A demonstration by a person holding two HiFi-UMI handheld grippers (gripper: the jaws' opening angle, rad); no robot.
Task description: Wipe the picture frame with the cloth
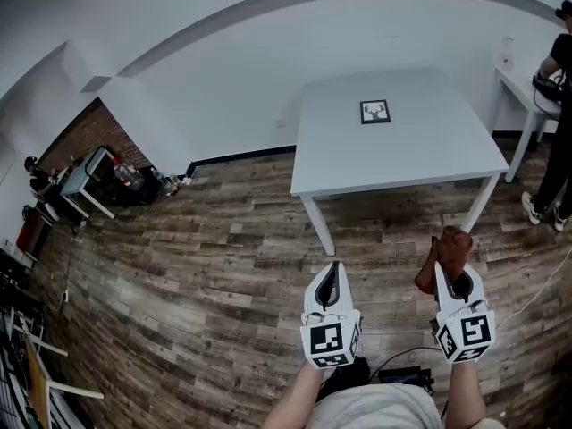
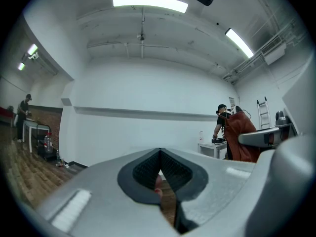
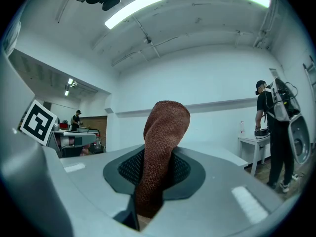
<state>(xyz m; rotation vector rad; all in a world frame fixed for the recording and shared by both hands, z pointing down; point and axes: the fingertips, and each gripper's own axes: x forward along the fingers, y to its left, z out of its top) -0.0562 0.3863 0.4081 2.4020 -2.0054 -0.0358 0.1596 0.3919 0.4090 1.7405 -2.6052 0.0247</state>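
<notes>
A small black picture frame with a white deer print lies flat on the white table, toward its far side. My right gripper is shut on a brown cloth, which sticks up between the jaws in the right gripper view. My left gripper hangs beside it, shut with nothing in it; its jaws meet in the left gripper view. Both grippers hover over the wooden floor, short of the table's near edge and well away from the frame.
A person stands at a second white table at the far right, seen also in the right gripper view as a person. A black trolley with clutter stands at the left by a brick wall. Cables lie on the floor by my feet.
</notes>
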